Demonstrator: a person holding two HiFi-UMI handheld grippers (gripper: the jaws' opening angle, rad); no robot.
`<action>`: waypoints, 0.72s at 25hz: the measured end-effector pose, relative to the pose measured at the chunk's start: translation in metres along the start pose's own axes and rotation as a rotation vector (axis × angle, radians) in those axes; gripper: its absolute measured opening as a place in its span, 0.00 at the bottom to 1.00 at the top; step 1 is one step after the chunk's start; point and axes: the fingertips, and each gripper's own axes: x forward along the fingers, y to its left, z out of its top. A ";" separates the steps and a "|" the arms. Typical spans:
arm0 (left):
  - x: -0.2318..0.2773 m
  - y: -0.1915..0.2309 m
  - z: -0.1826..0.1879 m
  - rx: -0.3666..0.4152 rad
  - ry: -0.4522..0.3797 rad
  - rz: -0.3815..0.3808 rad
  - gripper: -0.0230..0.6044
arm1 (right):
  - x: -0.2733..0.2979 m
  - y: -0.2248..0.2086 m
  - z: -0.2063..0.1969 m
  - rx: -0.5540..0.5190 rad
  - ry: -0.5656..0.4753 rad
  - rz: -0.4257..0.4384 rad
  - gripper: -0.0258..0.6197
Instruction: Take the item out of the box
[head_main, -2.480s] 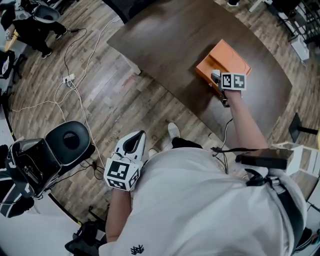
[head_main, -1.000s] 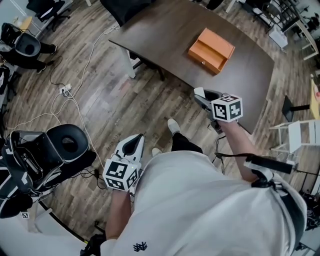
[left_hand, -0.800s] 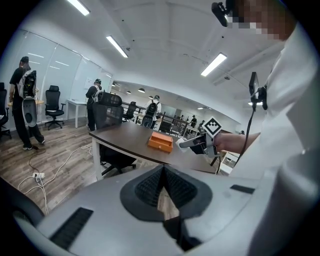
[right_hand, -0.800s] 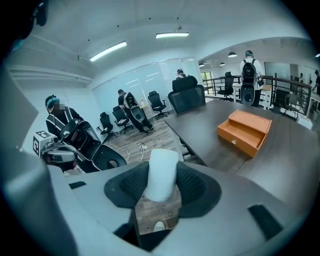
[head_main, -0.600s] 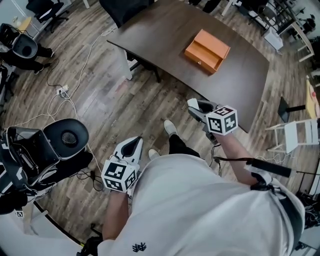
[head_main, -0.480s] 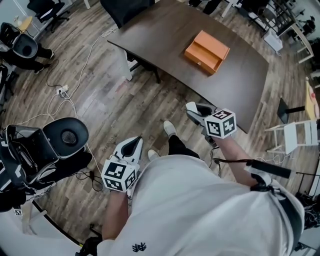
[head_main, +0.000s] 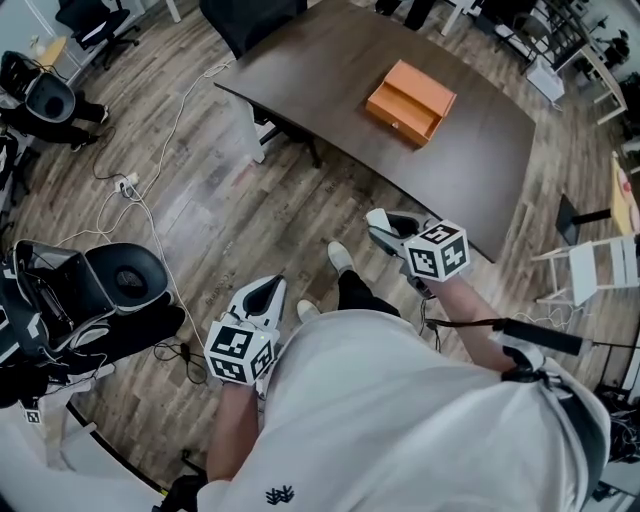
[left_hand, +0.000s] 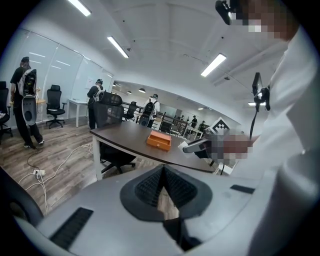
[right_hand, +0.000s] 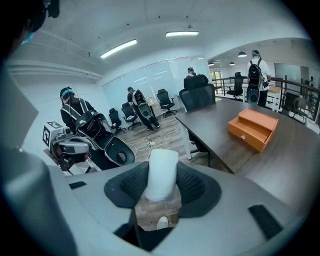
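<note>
Orange box (head_main: 410, 100), dk-brown table (head_main: 330, 70), white item (right_hand: 161, 175), grey-brown wood-grain floor (head_main: 200, 200), white shirt (head_main: 400, 420).

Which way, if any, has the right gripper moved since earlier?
Yes: the right gripper, holding a white item, pulled back from the orange box past the table edge.

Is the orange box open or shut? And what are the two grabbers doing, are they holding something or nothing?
orange box: sitting on the table, nobody touching it.
drawer: pulled out of the box, open.
white tube: out of the box, standing upright between the right gripper's jaws.
right gripper: shut on the white tube, away from the table.
left gripper: jaws together, holding nothing.
</note>
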 end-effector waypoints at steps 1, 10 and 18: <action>0.000 -0.001 0.000 0.002 0.001 0.000 0.05 | -0.001 0.000 0.000 -0.001 -0.001 0.001 0.30; 0.005 -0.002 -0.007 0.000 0.006 -0.009 0.05 | 0.002 0.004 -0.006 -0.010 0.000 0.008 0.30; 0.004 -0.016 -0.014 0.014 0.023 -0.022 0.05 | -0.012 0.006 -0.017 -0.007 -0.008 0.005 0.30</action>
